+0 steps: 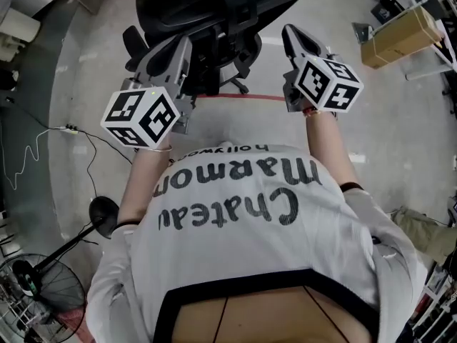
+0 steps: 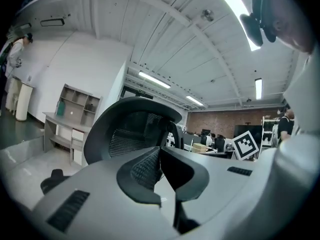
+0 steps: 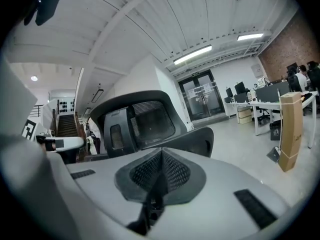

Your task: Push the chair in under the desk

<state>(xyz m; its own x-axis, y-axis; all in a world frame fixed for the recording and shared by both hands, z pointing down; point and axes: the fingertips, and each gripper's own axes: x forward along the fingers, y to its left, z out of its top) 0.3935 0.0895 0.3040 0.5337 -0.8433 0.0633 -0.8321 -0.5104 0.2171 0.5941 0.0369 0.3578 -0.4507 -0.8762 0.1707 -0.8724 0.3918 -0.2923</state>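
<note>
A person holds the left tongs (image 1: 182, 48) and right tongs (image 1: 289, 34), both pressed shut and empty, level either side of a black mesh-backed office chair (image 1: 214, 13), which stands on the grey floor (image 1: 400, 120) just beyond them, neither hand clearly nearer.

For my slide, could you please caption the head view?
Person holds left gripper and right gripper, both shut, toward black office chair.

You see the chair (image 1: 214, 20) backed in black woven mesh within a matt plastic frame. Your left gripper (image 2: 160, 150) and right gripper (image 3: 161, 151) have smooth matt grey plastic shells with rough-textured black pads (image 3: 176, 173).
</note>
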